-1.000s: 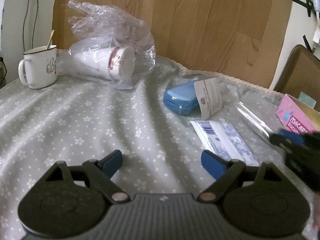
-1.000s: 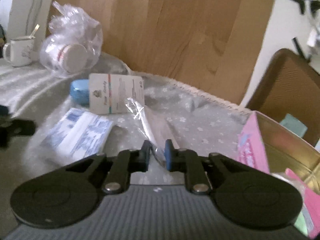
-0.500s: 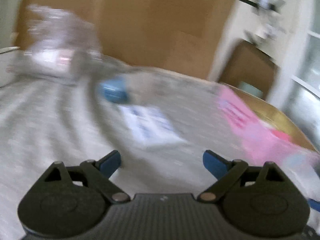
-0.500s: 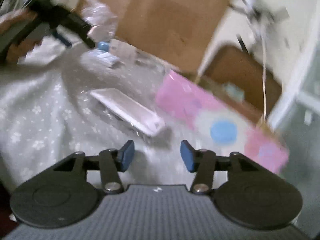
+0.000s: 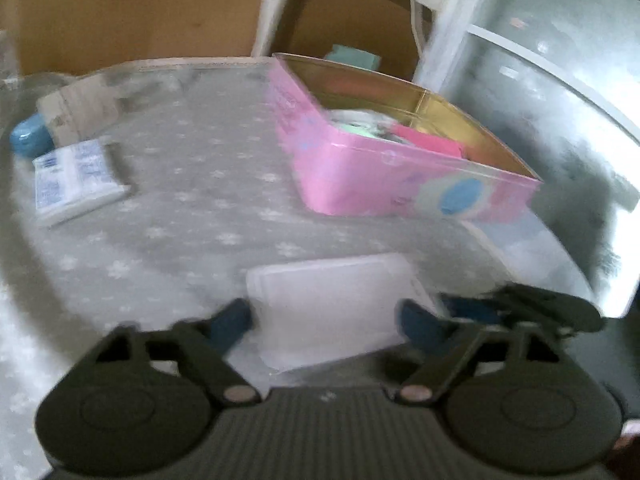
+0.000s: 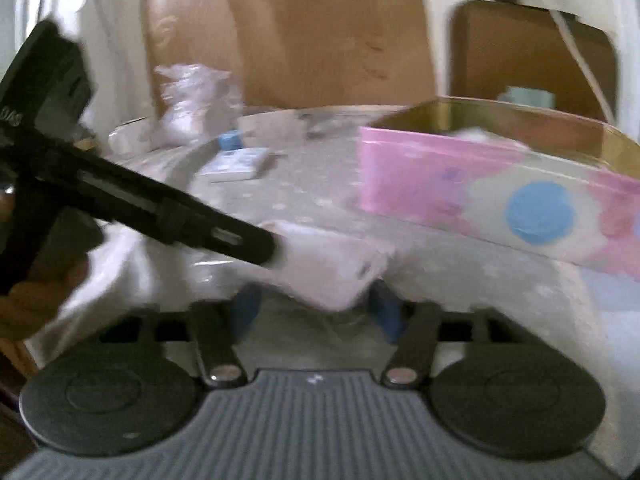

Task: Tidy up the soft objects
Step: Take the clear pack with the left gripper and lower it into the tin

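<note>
A white packet [image 5: 332,304] is seen lying on the desk [image 5: 200,184] near the pink tin [image 5: 400,184]. It is straddled by the left claw [image 5: 324,320], just closing, and the right claw [image 6: 316,312], just opened; neither is pressed on it.

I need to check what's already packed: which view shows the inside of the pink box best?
The left wrist view: it looks down into the pink box, showing its gold lining and pale and pink items inside. The right wrist view shows mostly its outer side, with little of the inside.
</note>
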A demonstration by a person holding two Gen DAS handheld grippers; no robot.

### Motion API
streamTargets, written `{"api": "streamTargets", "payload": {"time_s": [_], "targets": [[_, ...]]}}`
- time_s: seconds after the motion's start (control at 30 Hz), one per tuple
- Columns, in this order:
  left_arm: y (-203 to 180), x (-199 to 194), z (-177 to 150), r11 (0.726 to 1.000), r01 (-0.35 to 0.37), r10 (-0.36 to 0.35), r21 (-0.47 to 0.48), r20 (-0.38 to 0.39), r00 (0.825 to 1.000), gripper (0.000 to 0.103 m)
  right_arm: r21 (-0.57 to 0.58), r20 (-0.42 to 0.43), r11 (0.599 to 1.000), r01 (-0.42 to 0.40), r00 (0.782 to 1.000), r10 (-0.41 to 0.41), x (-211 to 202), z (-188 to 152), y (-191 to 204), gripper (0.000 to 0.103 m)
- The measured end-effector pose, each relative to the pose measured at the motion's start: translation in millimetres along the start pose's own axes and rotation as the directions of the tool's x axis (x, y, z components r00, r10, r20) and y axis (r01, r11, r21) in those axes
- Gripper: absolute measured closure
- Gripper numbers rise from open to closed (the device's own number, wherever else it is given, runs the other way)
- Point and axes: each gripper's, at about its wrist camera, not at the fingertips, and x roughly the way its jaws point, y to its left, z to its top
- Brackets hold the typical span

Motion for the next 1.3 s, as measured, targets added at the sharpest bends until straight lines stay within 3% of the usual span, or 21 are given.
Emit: {"api": "streamTargets", "payload": {"time_s": [0.07, 0.17, 0.3, 0.4, 0.53, 0.73, 0.83, 0.87, 0.93, 0.97, 1.17, 1.3], "targets": [[-4, -7, 5, 1.000, -0.009, 0.008, 0.012, 0.017, 1.000, 0.022, -0.051, 0.037, 0.997, 0.054, 0.998, -0.052, 0, 2, 13, 0.045], [-8, -22, 26, 0.999, 0.050, -0.051, 0.008, 0.068, 0.996, 0.024, -0.055, 0.126, 0.995, 0.085, 0.989, -0.078, -11, 14, 8, 0.045], [-38, -29, 60, 0.991, 0.074, -0.091, 0.109, 0.157, 0.983, 0.023, -0.029, 0.252, 0.989, 0.146, 0.958, -0.134, -32, 36, -9, 0.045], [-57, -11, 86, 0.983, 0.093, -0.120, 0.158, 0.173, 0.978, 0.023, -0.013, 0.299, 0.977, 0.214, 0.933, -0.201, -37, 48, -31, 0.045], [-79, 29, 117, 0.975, 0.131, -0.159, 0.178, 0.154, 0.975, 0.023, 0.037, 0.308, 0.955, 0.293, 0.906, -0.290, -34, 55, -70, 0.045], [-105, 81, 143, 0.972, 0.135, -0.161, 0.192, 0.127, 0.979, 0.023, 0.092, 0.275, 0.932, 0.351, 0.891, -0.362, -25, 60, -119, 0.045], [-113, 106, 150, 0.975, 0.112, -0.137, 0.192, 0.119, 0.983, 0.013, 0.102, 0.261, 0.917, 0.385, 0.879, -0.398, -19, 59, -133, 0.041], [-114, 110, 148, 0.977, 0.078, -0.105, 0.200, 0.125, 0.987, 0.012, 0.093, 0.256, 0.895, 0.435, 0.859, -0.444, -13, 58, -136, 0.037], [-117, 115, 142, 0.976, 0.035, -0.066, 0.216, 0.136, 0.989, 0.010, 0.076, 0.257, 0.807, 0.585, 0.771, -0.583, -2, 54, -137, 0.016], [-117, 114, 139, 0.977, 0.024, -0.057, 0.213, 0.148, 0.987, 0.010, 0.083, 0.259, 0.791, 0.606, 0.753, -0.605, 0, 52, -137, 0.016], [-125, 95, 129, 0.968, -0.043, -0.003, 0.246, 0.182, 0.983, 0.009, 0.121, 0.316, 0.775, 0.620, 0.716, -0.623, -5, 38, -113, 0.017], [-129, 78, 124, 0.964, -0.082, 0.032, 0.254, 0.196, 0.980, 0.009, 0.137, 0.337, 0.791, 0.596, 0.723, -0.603, -12, 41, -102, 0.016]]}}
